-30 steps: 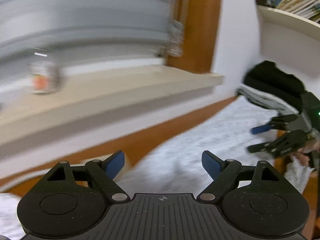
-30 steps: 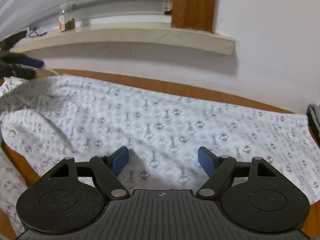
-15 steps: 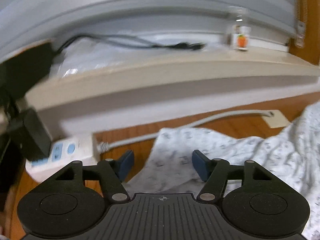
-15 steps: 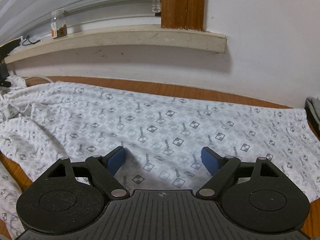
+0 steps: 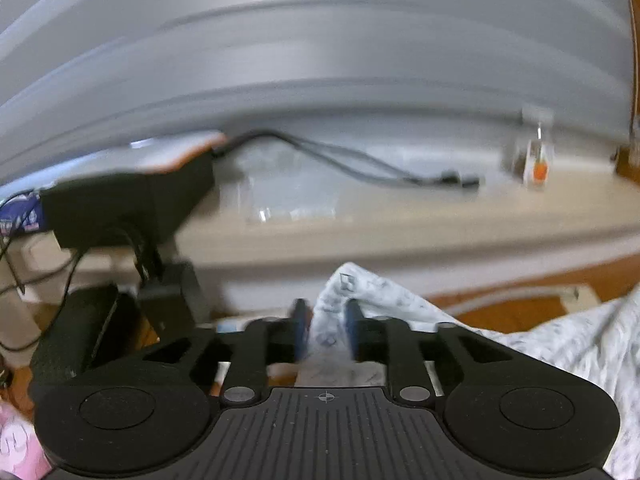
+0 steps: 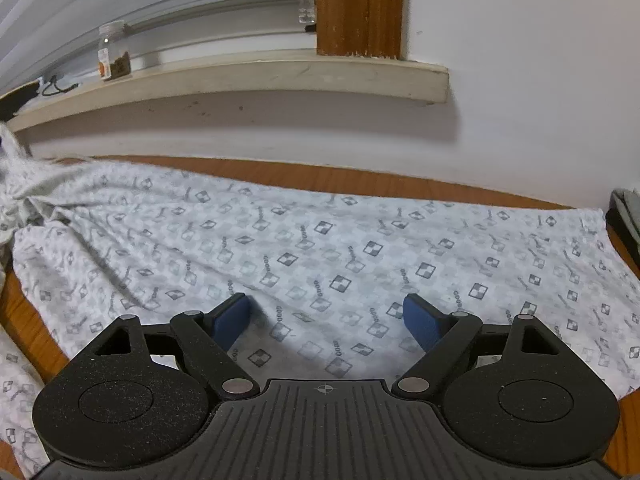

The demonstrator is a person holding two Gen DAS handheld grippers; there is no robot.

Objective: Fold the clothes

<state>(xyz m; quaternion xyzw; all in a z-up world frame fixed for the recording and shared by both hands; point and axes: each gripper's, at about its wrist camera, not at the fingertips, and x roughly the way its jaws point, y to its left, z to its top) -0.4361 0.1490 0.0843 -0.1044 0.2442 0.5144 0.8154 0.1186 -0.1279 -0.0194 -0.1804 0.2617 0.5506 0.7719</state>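
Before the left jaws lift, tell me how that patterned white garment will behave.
Probably floppy: the patterned white garment lies flat on the wooden table with soft creases. A bunched corner stands between the closing jaws of the left gripper, so it likely drapes and trails. It looks thin, likely light.

Right tongs hang wide open over the patterned white garment, spread flat across the wooden desk; its left end bunches upward.

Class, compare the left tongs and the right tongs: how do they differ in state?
The left tongs are closing with a raised corner of the patterned garment between them; the right tongs stand wide with nothing between them, above flat cloth. Both have blue pads.
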